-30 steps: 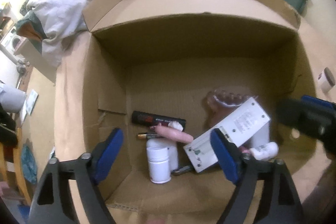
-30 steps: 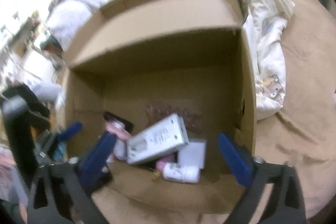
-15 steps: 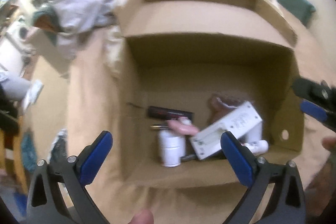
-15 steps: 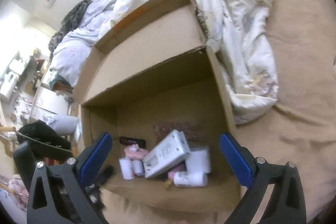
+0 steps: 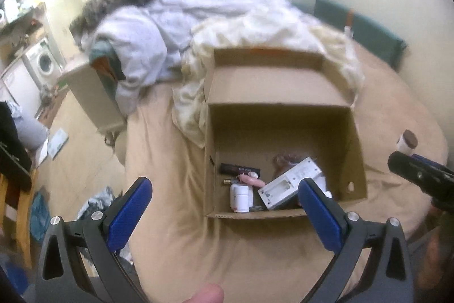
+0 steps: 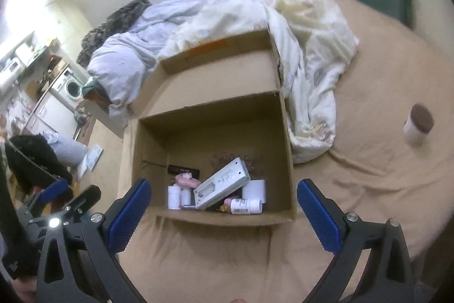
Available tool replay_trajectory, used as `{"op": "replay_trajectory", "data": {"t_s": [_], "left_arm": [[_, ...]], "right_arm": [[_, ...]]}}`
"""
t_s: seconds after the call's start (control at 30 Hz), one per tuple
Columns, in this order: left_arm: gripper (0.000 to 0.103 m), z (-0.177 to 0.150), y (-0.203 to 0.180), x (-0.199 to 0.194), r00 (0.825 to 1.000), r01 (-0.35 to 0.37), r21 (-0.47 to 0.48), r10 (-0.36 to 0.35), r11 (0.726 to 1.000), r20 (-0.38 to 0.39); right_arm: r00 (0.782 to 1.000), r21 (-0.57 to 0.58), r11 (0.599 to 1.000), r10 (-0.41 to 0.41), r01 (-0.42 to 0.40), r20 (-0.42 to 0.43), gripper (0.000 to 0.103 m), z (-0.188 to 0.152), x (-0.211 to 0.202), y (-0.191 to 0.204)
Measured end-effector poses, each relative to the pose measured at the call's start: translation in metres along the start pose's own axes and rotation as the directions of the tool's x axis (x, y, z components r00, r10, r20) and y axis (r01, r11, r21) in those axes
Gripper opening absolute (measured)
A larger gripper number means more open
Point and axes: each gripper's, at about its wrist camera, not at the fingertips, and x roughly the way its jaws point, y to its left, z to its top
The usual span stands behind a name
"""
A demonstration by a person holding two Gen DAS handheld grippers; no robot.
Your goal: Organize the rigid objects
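Note:
An open cardboard box [image 5: 281, 129] [image 6: 218, 115] sits on a tan bed sheet. Inside lie a white flat device [image 5: 289, 183] [image 6: 224, 183], a white bottle [image 5: 239, 196] [image 6: 173, 197], a pink item [image 5: 251, 180] [image 6: 185, 180], a black case [image 5: 239, 169] [image 6: 183, 169] and a second white bottle on its side [image 6: 245, 206]. My left gripper [image 5: 224, 198] hangs open above the box's near edge, nothing between its blue pads. My right gripper [image 6: 224, 196] is open too, high over the box's front. A white jar with a brown lid [image 5: 407, 142] [image 6: 418, 124] stands on the sheet to the right of the box.
Crumpled white and pale bedding [image 5: 198, 27] [image 6: 255, 19] lies behind and beside the box. A teal cushion [image 5: 357, 24] rests at the far wall. The floor to the left holds a washing machine [image 5: 44, 61], a chair and scattered papers [image 5: 56, 141].
Both grippers have risen and pulled back from the box, so the whole box and bed now show. The left jaws spread a little wider. The objects in the box have not moved.

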Motion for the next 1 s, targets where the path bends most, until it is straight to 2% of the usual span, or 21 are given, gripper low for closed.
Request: {"op": "replay_trajectory", "data": {"t_s": [0.23,0.33,0.4,0.47,0.7,0.83,1.0], "left_arm": [[0.102,-0.020,0.005,-0.032,0.995,0.046,-0.017,-0.045,0.999,0.092],[0.102,-0.026,0.006,-0.037,0.987,0.025,-0.014,-0.023,1.000,0.159],[0.102,-0.029,0.006,-0.038,0.983,0.021,-0.018,-0.017,1.000,0.183],[0.102,-0.034,0.005,-0.036,0.979,0.038,-0.015,-0.034,0.999,0.199],[0.102,-0.045,-0.002,-0.030,0.980,0.050,0.009,-0.051,0.999,0.192],[0.102,-0.047,-0.002,-0.019,0.988,0.048,-0.011,-0.046,0.999,0.144],[0.102,-0.046,-0.004,-0.013,0.991,0.055,-0.011,-0.053,0.998,0.126]], "right_arm": [[0.989,-0.104,0.994,-0.024,0.039,0.144,0.103,-0.039,-0.036,0.013],[0.975,-0.111,0.993,-0.010,0.035,0.221,0.103,-0.049,-0.044,0.012],[0.958,-0.131,0.989,-0.028,0.068,0.286,0.103,-0.056,-0.049,0.013],[0.948,-0.142,0.984,-0.060,0.109,0.313,0.103,-0.058,-0.049,0.015],[0.961,-0.084,0.991,-0.073,0.099,0.268,0.103,-0.057,-0.038,0.005],[0.977,-0.045,0.996,-0.060,0.071,0.206,0.103,-0.057,-0.023,0.000],[0.978,-0.059,0.995,-0.067,0.080,0.196,0.103,-0.058,-0.018,0.005]]}}
